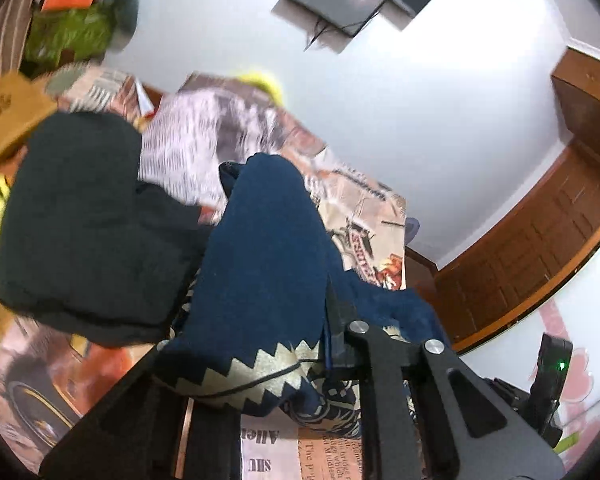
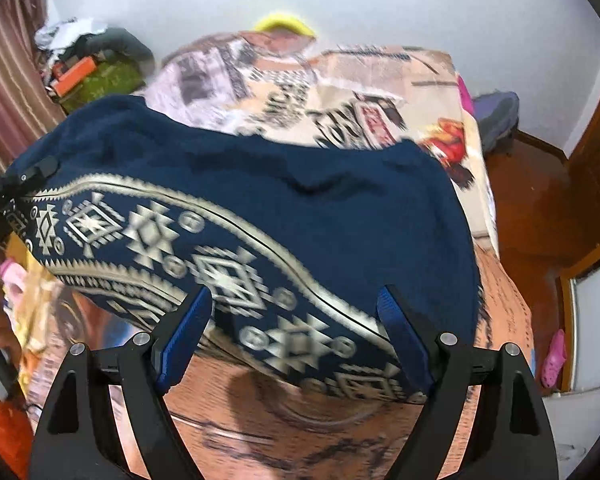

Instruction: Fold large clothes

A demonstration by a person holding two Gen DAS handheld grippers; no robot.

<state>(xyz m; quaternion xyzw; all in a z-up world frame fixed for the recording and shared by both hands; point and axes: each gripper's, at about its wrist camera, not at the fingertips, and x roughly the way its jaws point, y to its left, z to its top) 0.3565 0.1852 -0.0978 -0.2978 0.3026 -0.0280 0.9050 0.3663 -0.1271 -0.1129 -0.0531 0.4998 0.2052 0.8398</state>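
Left gripper [image 1: 324, 356] is clamped on the bordered edge of the navy garment [image 2: 300, 208]; right gripper [image 2: 296, 344] is spread wide w/ nothing held, the patterned hem only lying between its fingers. Garment is lifted, draped over the printed bedspread [image 2: 380, 80]. Risks, as judged: cloth could be dragged askew by the one-sided hold, or the hem missed if the right is closed too shallow, so the fold edge sags. Left is seen tilted, approx. level w/ the hem; right is aimed forward and down at the border.

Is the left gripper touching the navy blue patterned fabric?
Touching: the left wrist view shows the left gripper clamped on the navy blue patterned fabric.
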